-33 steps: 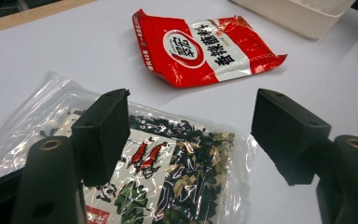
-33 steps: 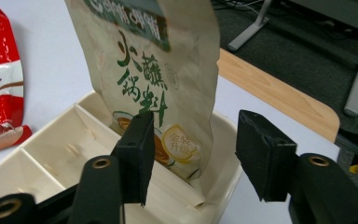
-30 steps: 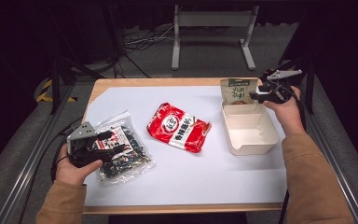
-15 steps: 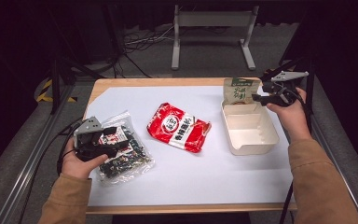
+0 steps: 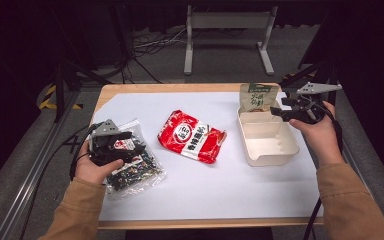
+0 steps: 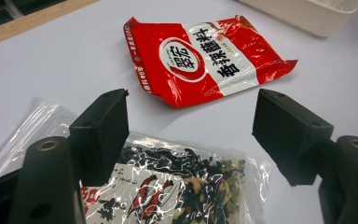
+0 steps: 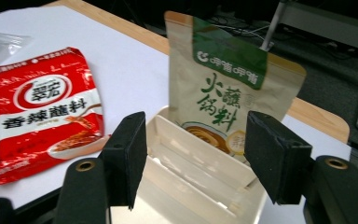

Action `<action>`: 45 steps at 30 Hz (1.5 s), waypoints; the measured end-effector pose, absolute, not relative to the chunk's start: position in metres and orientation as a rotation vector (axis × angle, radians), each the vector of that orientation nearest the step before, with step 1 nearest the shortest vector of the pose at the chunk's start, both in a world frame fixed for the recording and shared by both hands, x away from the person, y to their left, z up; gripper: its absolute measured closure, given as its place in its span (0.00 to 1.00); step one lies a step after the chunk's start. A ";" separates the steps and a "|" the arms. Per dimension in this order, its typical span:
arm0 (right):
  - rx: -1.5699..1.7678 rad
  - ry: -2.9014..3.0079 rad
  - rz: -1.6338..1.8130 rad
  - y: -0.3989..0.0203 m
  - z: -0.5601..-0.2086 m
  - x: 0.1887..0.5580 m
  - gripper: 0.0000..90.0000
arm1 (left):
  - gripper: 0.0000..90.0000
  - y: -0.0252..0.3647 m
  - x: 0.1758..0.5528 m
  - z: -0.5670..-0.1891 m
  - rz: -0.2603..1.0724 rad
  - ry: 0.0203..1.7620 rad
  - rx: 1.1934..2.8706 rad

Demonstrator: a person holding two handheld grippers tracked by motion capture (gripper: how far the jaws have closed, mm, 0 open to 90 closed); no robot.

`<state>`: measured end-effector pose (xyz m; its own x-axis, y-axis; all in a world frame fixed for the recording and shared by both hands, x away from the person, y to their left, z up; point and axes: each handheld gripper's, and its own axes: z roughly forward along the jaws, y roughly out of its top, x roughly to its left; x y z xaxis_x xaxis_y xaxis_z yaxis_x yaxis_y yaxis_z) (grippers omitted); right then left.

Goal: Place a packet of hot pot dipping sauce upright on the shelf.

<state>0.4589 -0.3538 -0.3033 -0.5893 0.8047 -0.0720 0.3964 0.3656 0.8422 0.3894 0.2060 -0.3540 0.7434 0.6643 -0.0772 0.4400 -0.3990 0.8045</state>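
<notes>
Clear seaweed packet [image 5: 132, 165], the nearest item, lies flat at the near left of the counter [image 5: 190, 197], under the left tool [image 5: 130, 145]. That tool's jaws stand apart, hovering over the packet's end with nothing pressed between them. It looks light, floppy and slick; the crinkled plastic would likely slide, so a pinch on the flat sealed edge seems safer than on the loose, brittle contents in the middle.

A little farther in, a red sauce sachet [image 5: 192, 136] lies flat near the middle of the counter, well apart from the packet.

To the right sits a cream tray [image 5: 285, 150], open and shallow, with a ribbed floor. A tan-and-green pouch [image 5: 256, 97] stands upright in the tray's far end, leaning against its wall. The right tool [image 5: 286, 112] hangs just beside that pouch; its jaws have just been opening and stand apart, with nothing between the pads.

The counter is a wooden top covered by a white sheet. Beyond it the room is dark, with a grey floor, loose cables and a metal stand [image 5: 227, 35].
</notes>
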 end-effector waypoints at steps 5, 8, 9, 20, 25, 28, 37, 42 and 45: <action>1.010 2.160 1.150 -0.348 -0.300 0.446 0.44 | 0.30 0.204 0.393 -0.354 0.331 0.823 2.067; 0.992 2.163 1.182 -0.344 -0.298 0.436 0.44 | 0.30 0.203 0.394 -0.354 0.330 0.830 2.065; 0.989 2.164 1.194 -0.343 -0.298 0.432 0.45 | 0.30 0.203 0.395 -0.354 0.327 0.829 2.067; 0.927 2.149 1.262 -0.330 -0.302 0.391 0.45 | 0.30 0.202 0.397 -0.354 0.326 0.837 2.073; 0.907 2.157 1.275 -0.325 -0.306 0.380 0.45 | 0.30 0.203 0.398 -0.354 0.321 0.842 2.070; 0.894 2.144 1.305 -0.326 -0.305 0.375 0.44 | 0.30 0.201 0.400 -0.354 0.313 0.849 2.069; 0.883 2.127 1.326 -0.319 -0.305 0.364 0.43 | 0.28 0.196 0.406 -0.351 0.315 0.887 2.124; 0.879 2.163 1.326 -0.314 -0.310 0.363 0.43 | 0.30 0.193 0.420 -0.353 0.317 0.950 2.098; 0.873 2.166 1.322 -0.310 -0.312 0.362 0.43 | 0.32 0.190 0.430 -0.356 0.317 0.973 2.112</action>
